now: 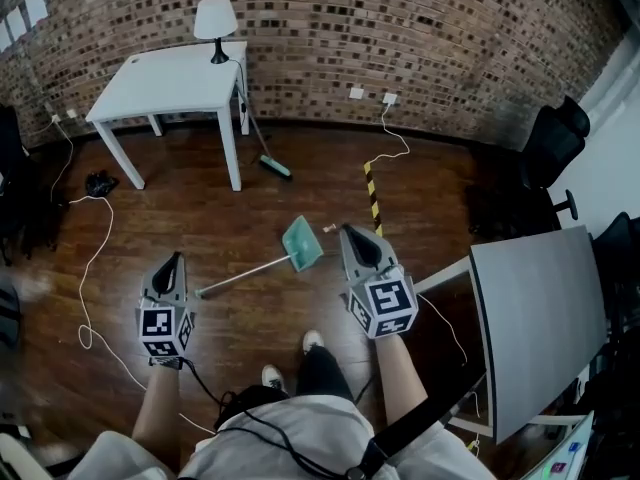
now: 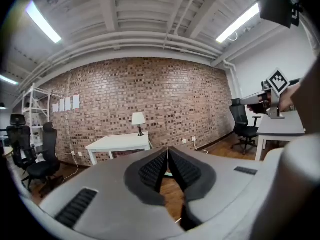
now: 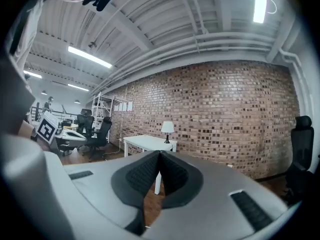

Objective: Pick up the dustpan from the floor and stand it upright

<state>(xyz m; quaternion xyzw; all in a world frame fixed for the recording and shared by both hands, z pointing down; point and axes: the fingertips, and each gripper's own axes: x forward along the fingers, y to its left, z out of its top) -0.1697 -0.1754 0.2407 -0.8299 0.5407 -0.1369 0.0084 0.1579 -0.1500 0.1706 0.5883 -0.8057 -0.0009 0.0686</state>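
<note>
A teal dustpan lies flat on the wooden floor in the head view. Its long pale handle runs down and to the left. My left gripper hovers left of the handle's end, apart from it, with its jaws together and nothing between them. My right gripper is just right of the pan, also shut and empty. The left gripper view shows that gripper's pads meeting at the tips, pointing toward the brick wall. In the right gripper view that gripper's jaws are closed. Neither gripper view clearly shows the dustpan.
A white table with a lamp stands at the back left, and a broom leans against it. Cables trail across the floor on the left. A grey desk and black office chairs stand at the right. A yellow-black strip marks the floor.
</note>
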